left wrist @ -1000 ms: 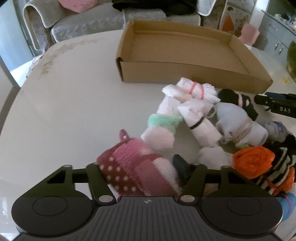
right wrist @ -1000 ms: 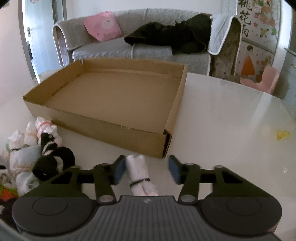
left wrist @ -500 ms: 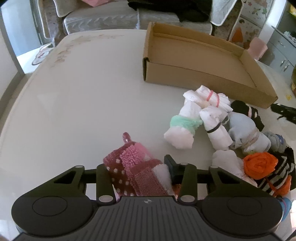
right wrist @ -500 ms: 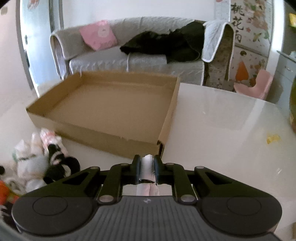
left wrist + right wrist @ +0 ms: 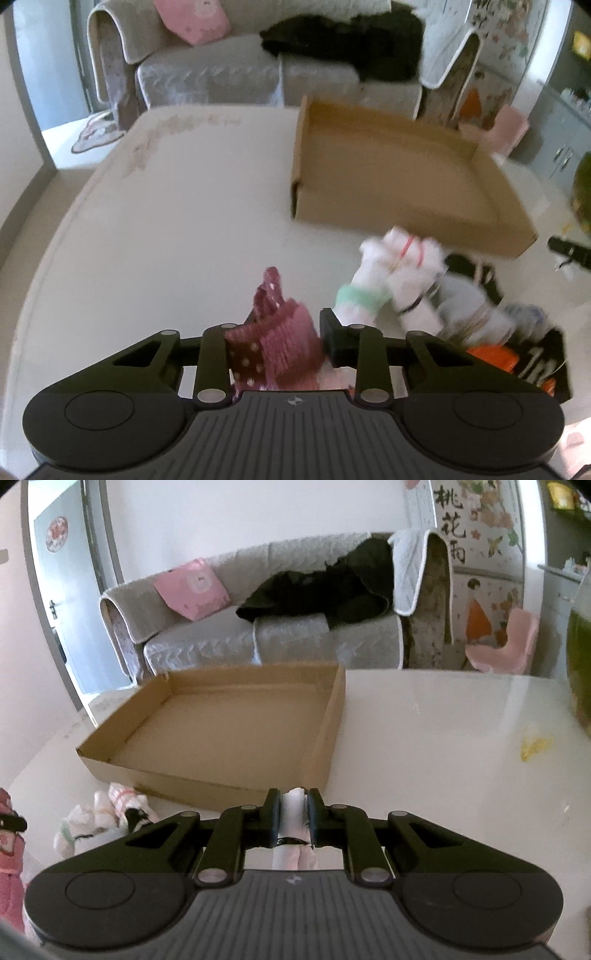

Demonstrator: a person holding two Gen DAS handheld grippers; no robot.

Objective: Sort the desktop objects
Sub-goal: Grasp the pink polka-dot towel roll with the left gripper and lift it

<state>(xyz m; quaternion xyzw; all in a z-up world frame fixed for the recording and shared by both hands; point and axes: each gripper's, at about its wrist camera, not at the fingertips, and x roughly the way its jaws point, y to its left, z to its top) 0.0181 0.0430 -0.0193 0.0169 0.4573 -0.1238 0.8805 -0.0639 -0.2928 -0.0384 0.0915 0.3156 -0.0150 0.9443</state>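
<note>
My left gripper [image 5: 273, 343] holds a pink and dark red dotted sock roll [image 5: 271, 295] between its jaws. The jaws are closing, the pads press on it, and it hangs above the white table [image 5: 166, 221]. My right gripper [image 5: 293, 812] is shut on a white sock roll [image 5: 293, 801] with a black band, just in front of the open cardboard box [image 5: 177, 786]. That box [image 5: 406, 225] holds nothing. A pile of rolled socks [image 5: 399, 258] lies on the table between the two grippers, with white, grey, black and orange ones [image 5: 491, 354].
A grey sofa [image 5: 221, 642] with a pink cushion and dark clothes stands behind the table. A pink chair [image 5: 502, 646] is at the back right. A yellow scrap [image 5: 533, 747] lies on the table's right side. A green object [image 5: 578, 664] stands at the right edge.
Both grippers closed on their sock rolls and rose off the table. The left one tightened on the pink roll, and the right one pinched the white roll and lifted it towards the box.
</note>
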